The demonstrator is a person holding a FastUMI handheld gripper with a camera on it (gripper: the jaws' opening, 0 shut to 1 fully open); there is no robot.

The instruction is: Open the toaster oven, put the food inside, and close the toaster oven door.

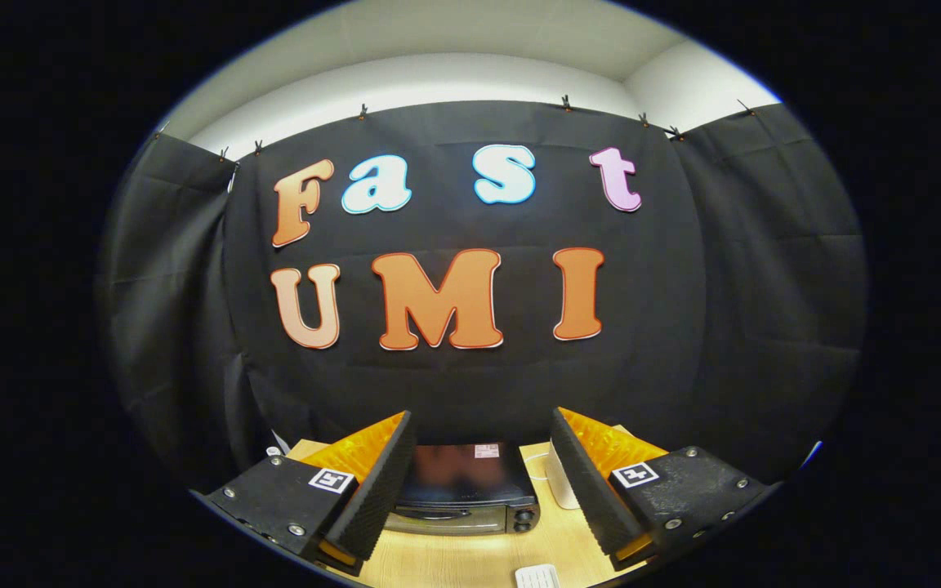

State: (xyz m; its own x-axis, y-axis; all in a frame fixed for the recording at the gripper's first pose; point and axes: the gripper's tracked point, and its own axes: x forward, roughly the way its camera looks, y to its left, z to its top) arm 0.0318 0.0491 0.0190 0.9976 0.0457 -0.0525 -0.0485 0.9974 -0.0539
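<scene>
While the gripper (483, 457) hangs high with fingers apart, the toaster oven (466, 490) sits shut between them; whether food is inside cannot be told.

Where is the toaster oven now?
In the gripper view, the toaster oven stands on the wooden table, beyond and below the open gripper, seen between its fingers.

One camera rides on the gripper (483, 482), looking forward along its two spread fingers. It sits high above the wooden table (470, 563), well back from the toaster oven (466, 494), seen from above between the fingers. It faces the booth's black cloth wall (724, 286) and white ceiling (454, 49).
</scene>
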